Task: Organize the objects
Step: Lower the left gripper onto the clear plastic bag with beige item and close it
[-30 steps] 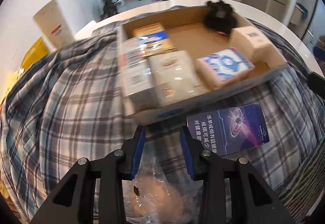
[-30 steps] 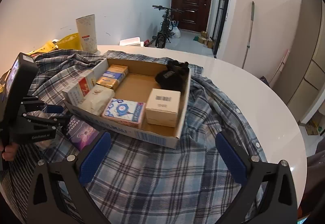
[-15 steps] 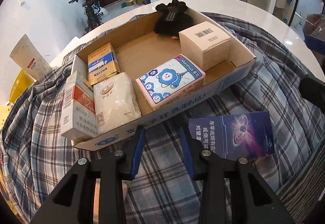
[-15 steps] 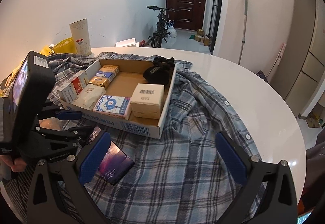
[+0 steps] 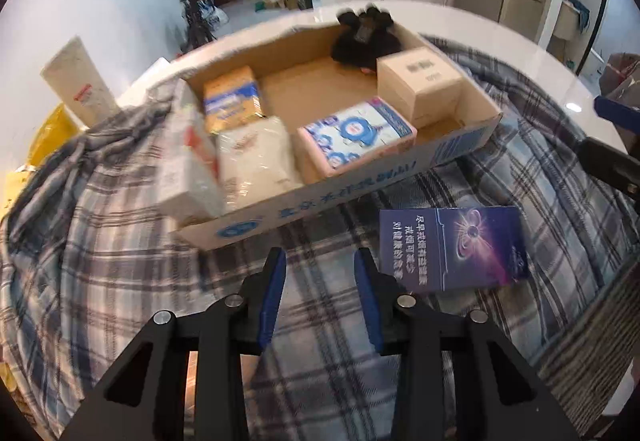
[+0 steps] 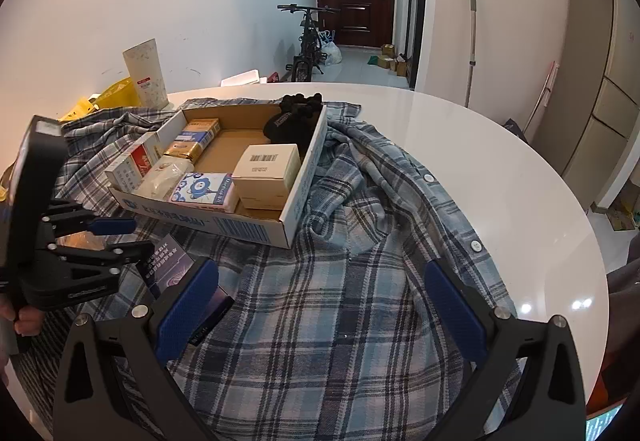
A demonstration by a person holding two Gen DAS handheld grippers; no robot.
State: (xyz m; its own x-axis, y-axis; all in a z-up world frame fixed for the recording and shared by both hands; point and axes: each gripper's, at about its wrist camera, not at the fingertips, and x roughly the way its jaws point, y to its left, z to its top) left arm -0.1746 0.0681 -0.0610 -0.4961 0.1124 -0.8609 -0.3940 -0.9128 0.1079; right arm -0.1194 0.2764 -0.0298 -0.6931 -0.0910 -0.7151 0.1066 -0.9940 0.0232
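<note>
A shallow cardboard tray [image 5: 360, 177] [image 6: 248, 227] rests on a plaid shirt [image 5: 100, 261] [image 6: 360, 301]. In it lie a blue-patterned tissue pack [image 5: 356, 133], a beige box [image 5: 420, 85], a white packet [image 5: 256, 157], a red-and-white box [image 5: 188, 161], a yellow-and-blue box [image 5: 232, 101] and a black fabric item [image 5: 364, 37]. A purple box [image 5: 452, 249] [image 6: 168, 261] lies flat on the shirt in front of the tray. My left gripper [image 5: 320, 273] [image 6: 134, 237] hovers open just left of the purple box, holding nothing. My right gripper [image 6: 320, 301] stands wide open over the shirt, empty.
The shirt covers a round white table [image 6: 500, 161] whose bare part lies to the right. A clear bag with something orange [image 6: 80, 241] lies behind the left gripper. A tall paper cup [image 6: 146, 73] and yellow bags [image 6: 112, 97] stand at the far left edge.
The left gripper has moved off the clear bag that lay under its fingers and now sits beside the purple box. The right gripper has pulled back, so the tray looks farther off.
</note>
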